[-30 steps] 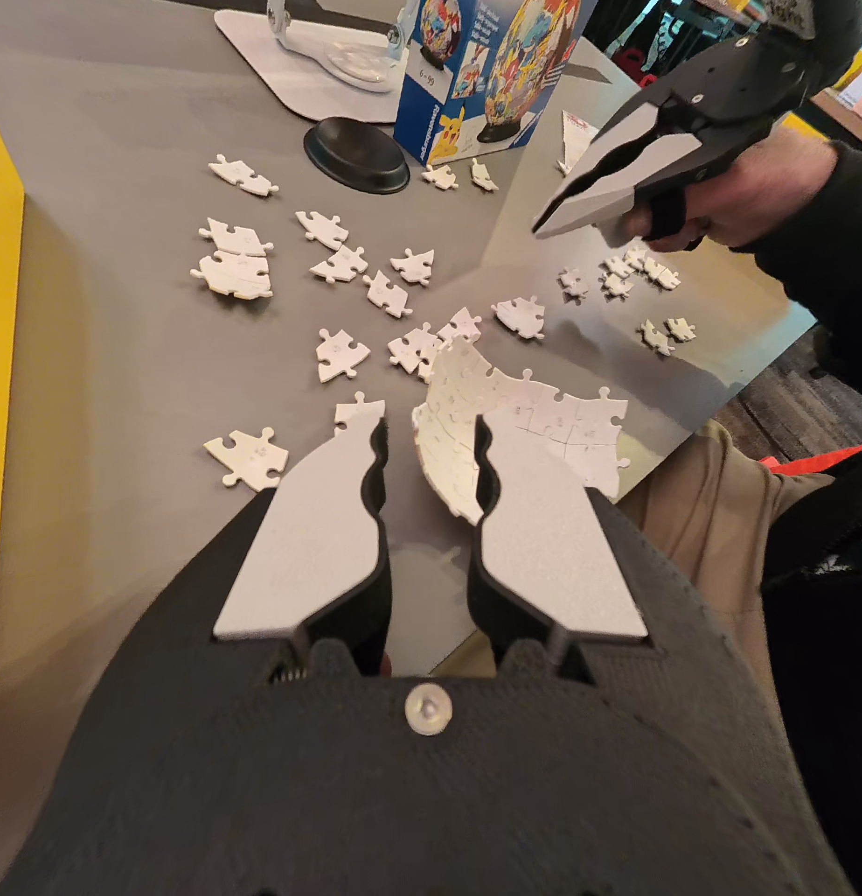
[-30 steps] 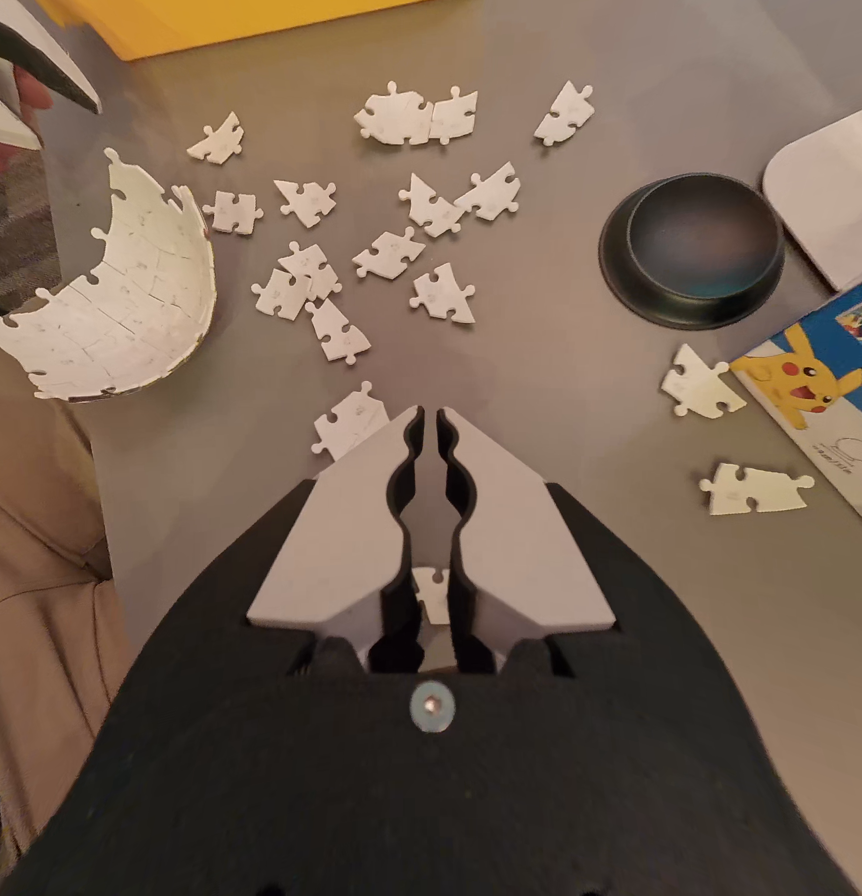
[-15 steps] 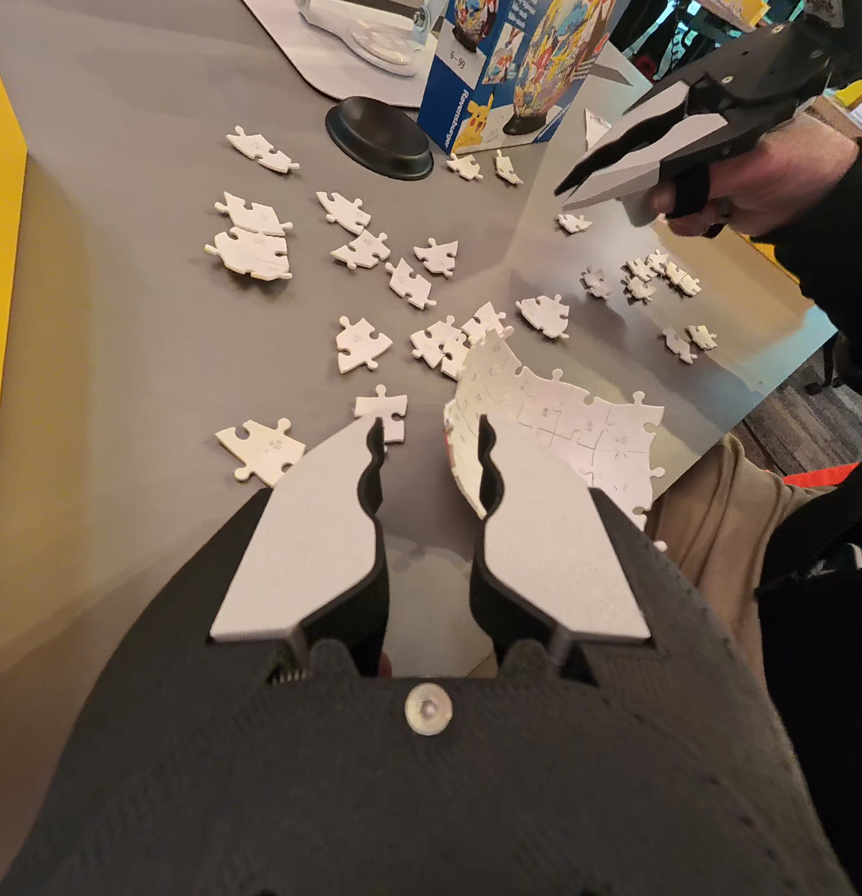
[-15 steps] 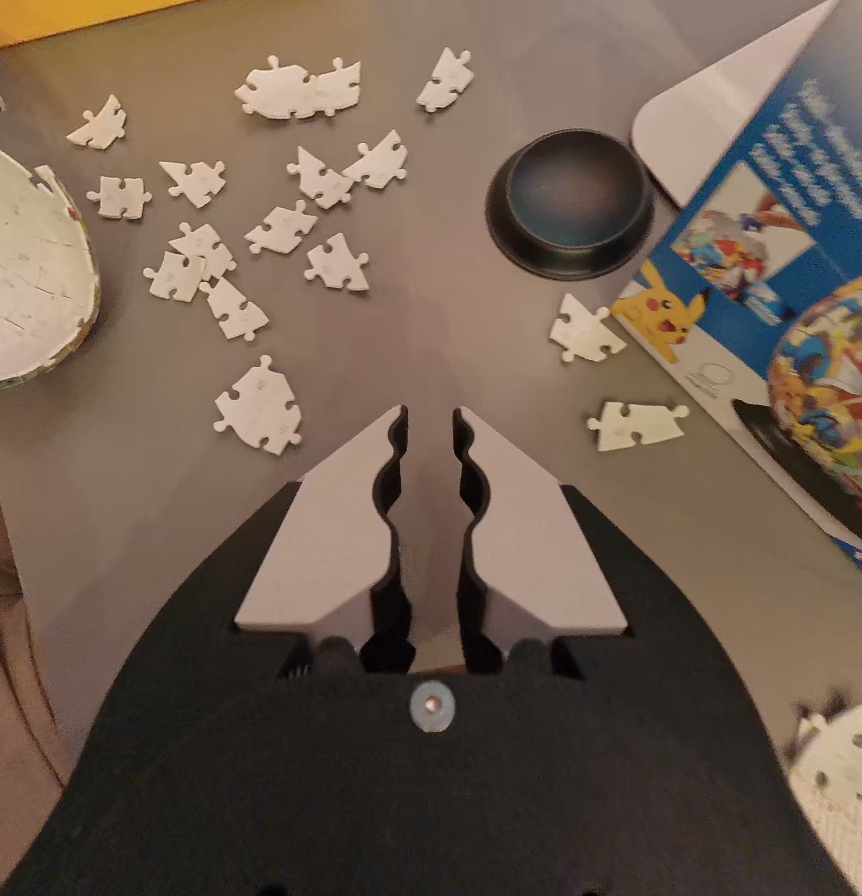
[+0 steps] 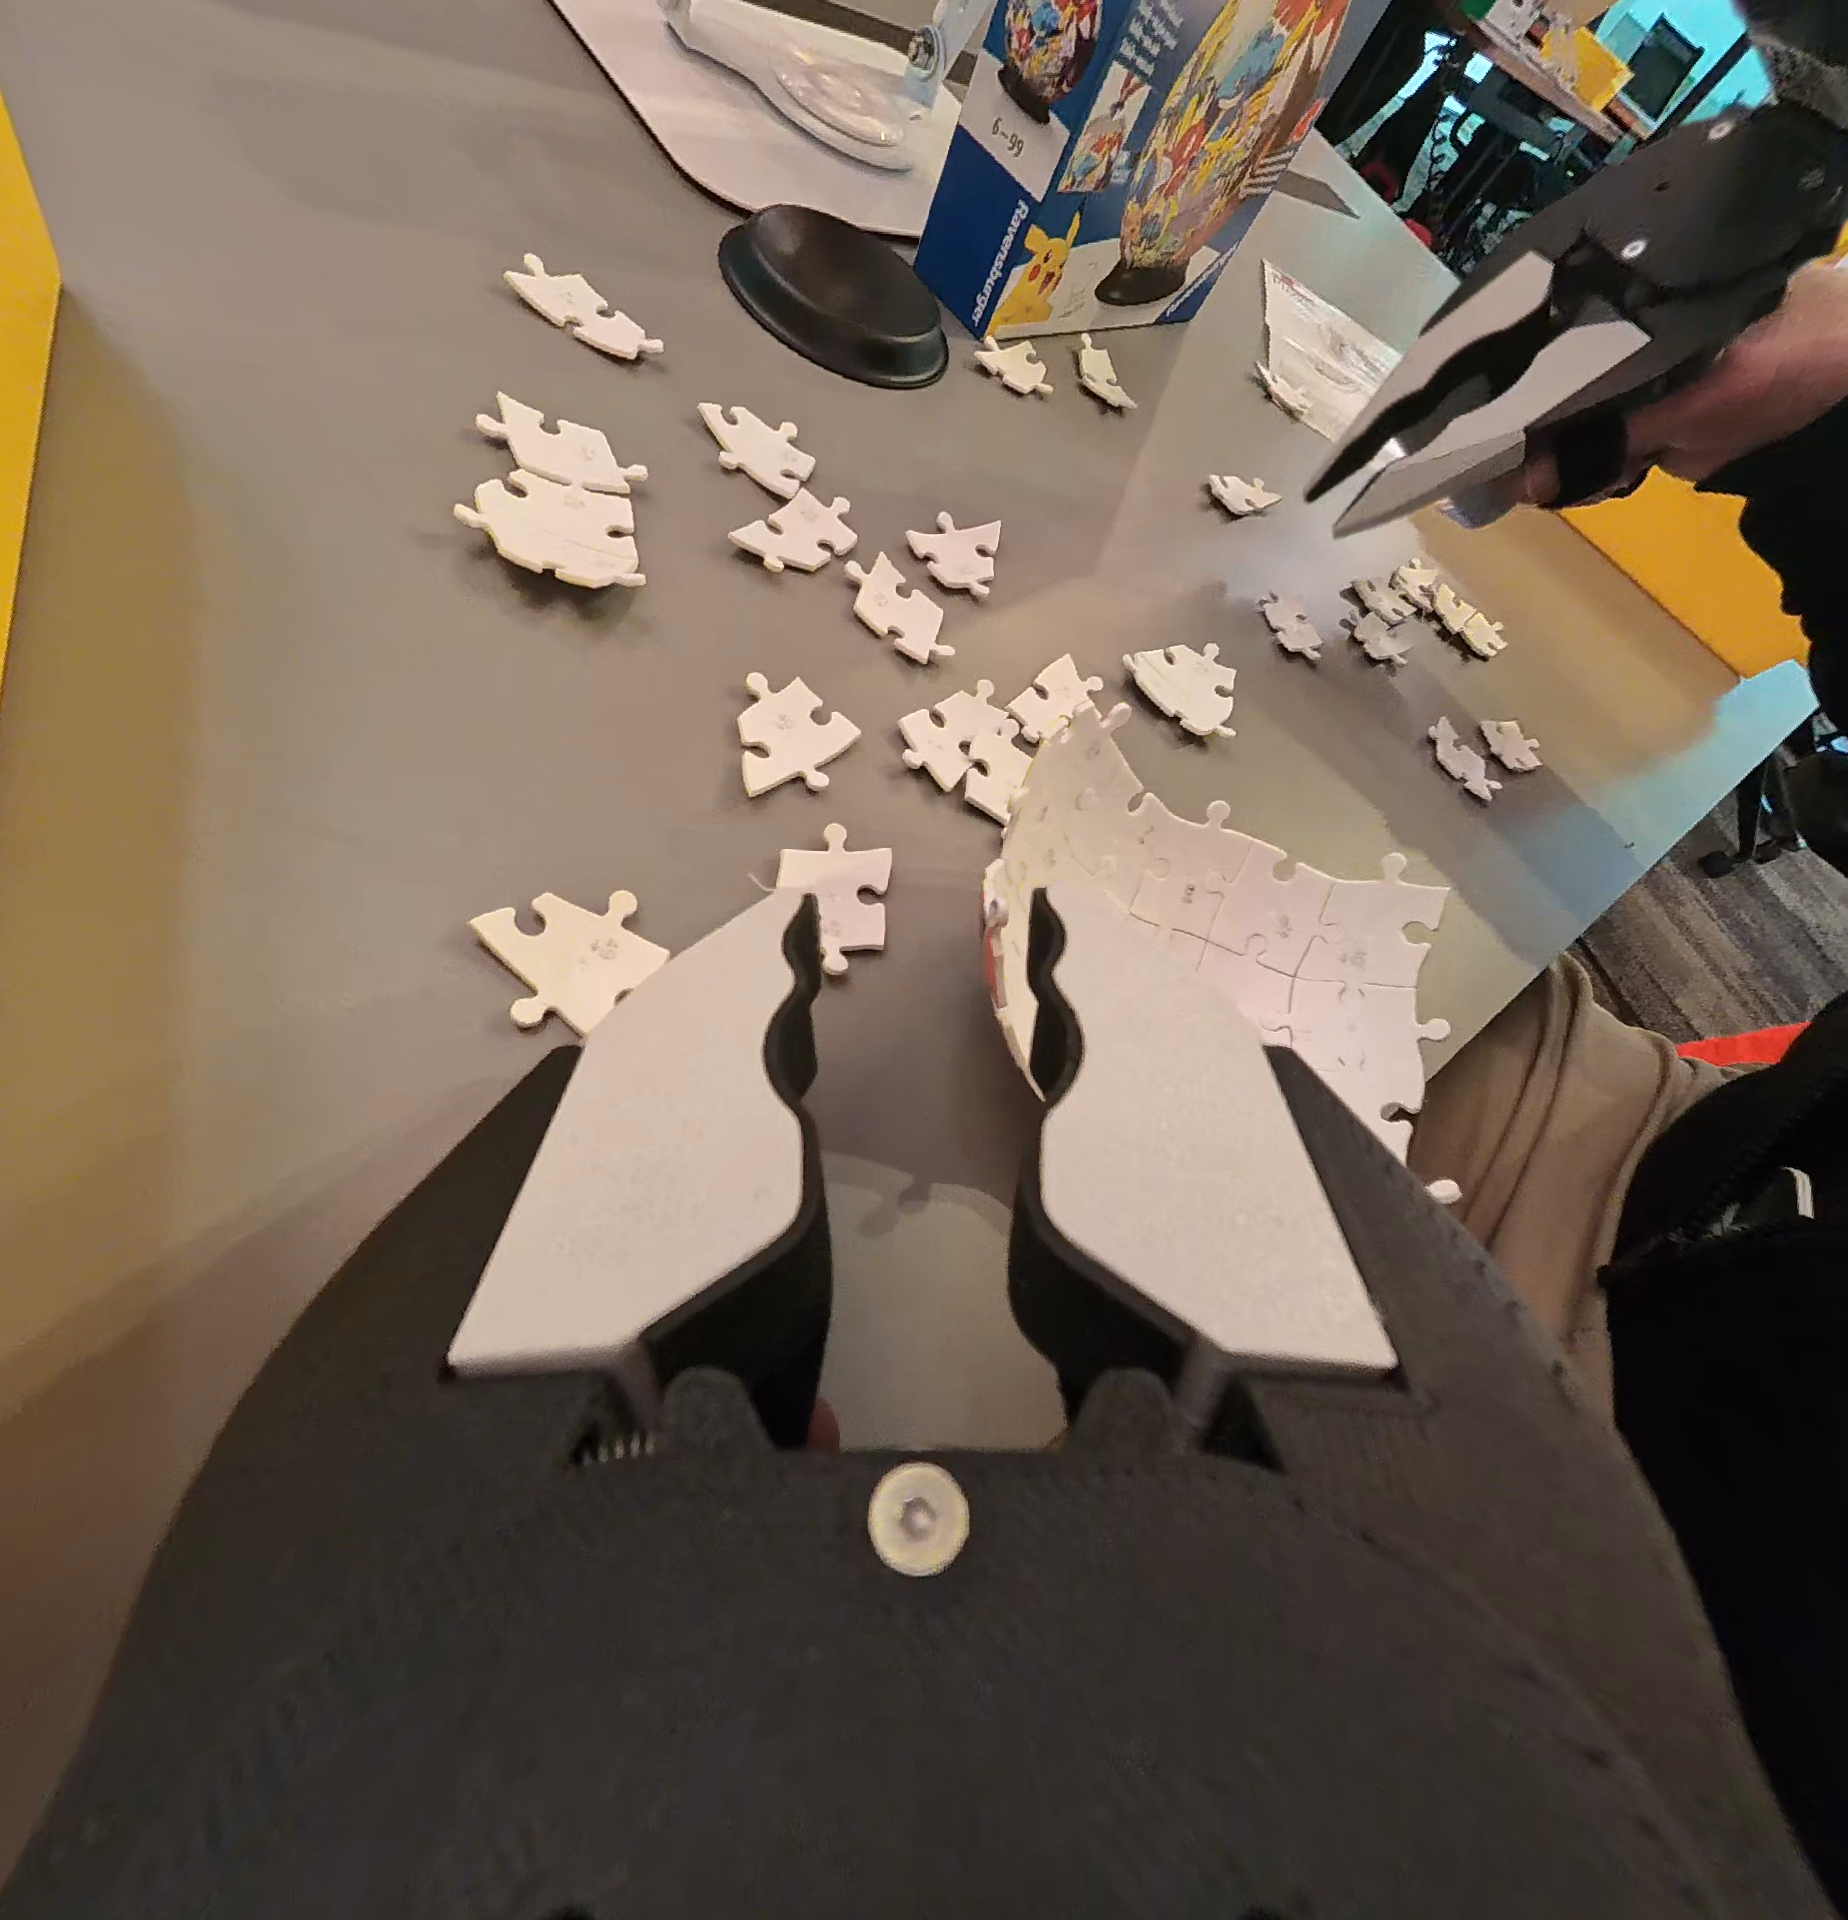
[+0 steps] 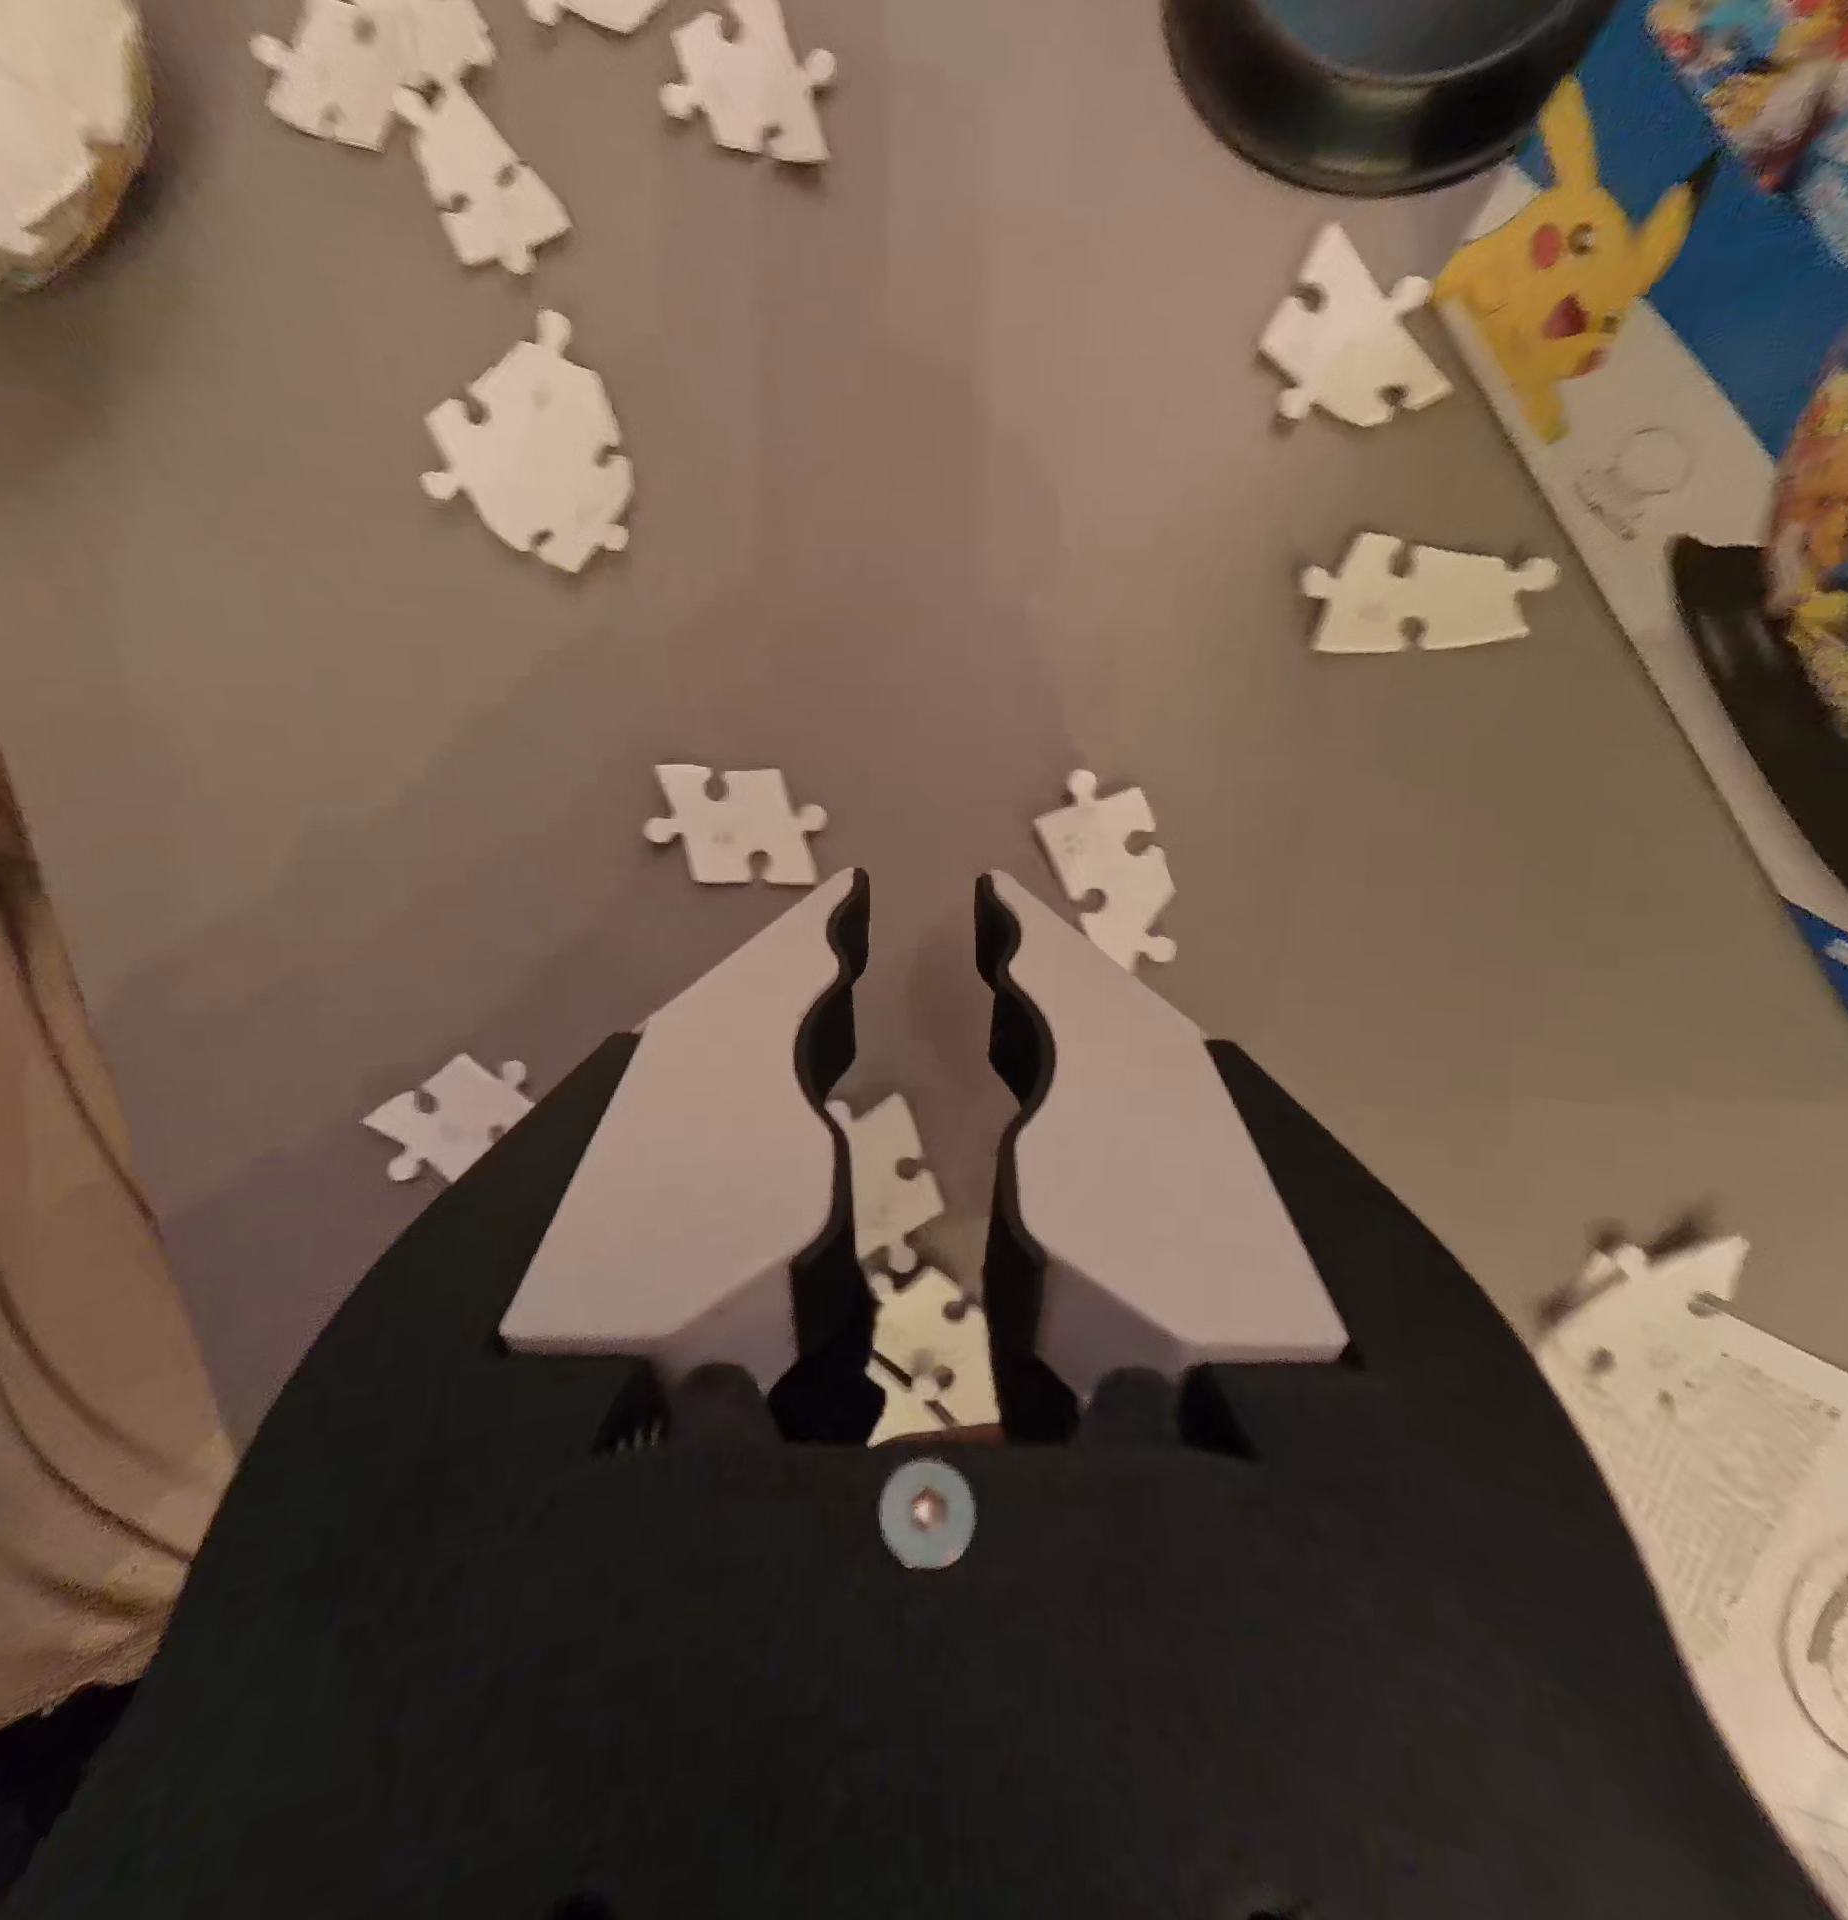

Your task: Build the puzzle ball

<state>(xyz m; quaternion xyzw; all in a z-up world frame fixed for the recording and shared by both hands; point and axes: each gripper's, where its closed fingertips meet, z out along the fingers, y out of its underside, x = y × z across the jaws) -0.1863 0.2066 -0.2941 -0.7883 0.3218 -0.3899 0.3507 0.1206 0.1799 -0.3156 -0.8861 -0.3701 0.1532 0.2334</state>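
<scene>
The right gripper [image 6: 920, 883], fingers apart and empty, should lower straight over one loose piece [image 6: 738, 836]; the left gripper [image 5: 915, 914] waits, fingers apart, beside the half-built shell [image 5: 1242, 914].

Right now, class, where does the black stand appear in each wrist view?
Left wrist view: black stand upper middle, just left of the blue box.
Right wrist view: black stand top edge, right of centre, partly cut off.
Shared landmark: the blue box beside it.
</scene>
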